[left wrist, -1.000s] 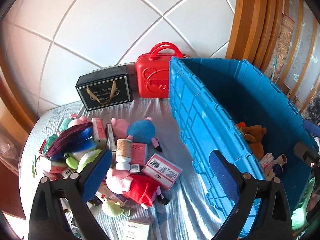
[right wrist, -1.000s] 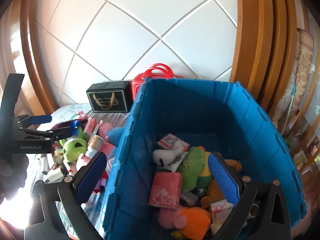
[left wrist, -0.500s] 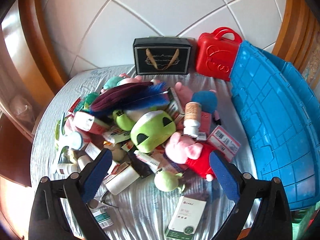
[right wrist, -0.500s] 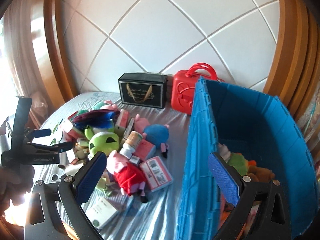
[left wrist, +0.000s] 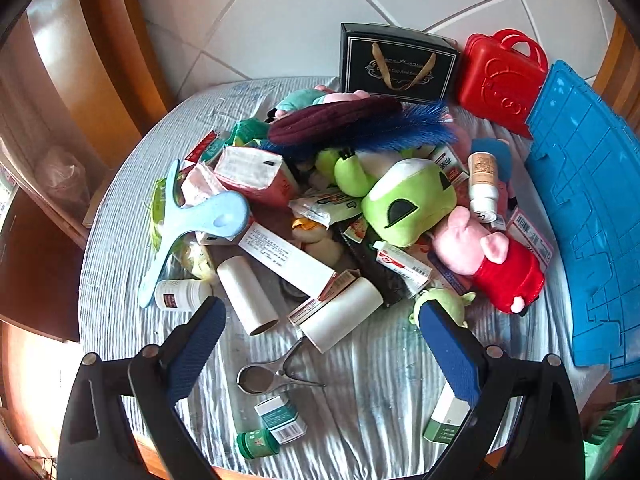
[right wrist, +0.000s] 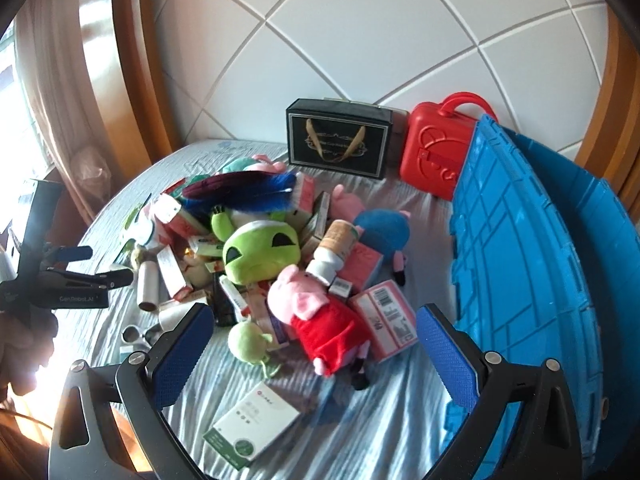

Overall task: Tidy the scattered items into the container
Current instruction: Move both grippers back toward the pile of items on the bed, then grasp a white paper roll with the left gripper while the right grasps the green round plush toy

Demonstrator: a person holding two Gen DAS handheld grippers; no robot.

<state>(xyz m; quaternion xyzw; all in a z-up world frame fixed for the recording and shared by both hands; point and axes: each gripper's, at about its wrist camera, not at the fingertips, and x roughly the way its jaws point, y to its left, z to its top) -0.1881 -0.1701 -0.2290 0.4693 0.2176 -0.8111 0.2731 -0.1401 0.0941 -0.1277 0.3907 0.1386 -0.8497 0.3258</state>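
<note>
Both grippers hang spread and empty over the pile: left gripper, right gripper. Blue container at right edge of the bed. Counted in the pile: two white rolls near left, one green alien plush, one pink pig plush, one metal clip.

A white padded wall, crossed by diagonal seams, is seen behind the bed's far edge. It is framed by curved wooden trim at the left and right. The bed is covered with a blue-grey striped sheet. Bright light is admitted from the left.
</note>
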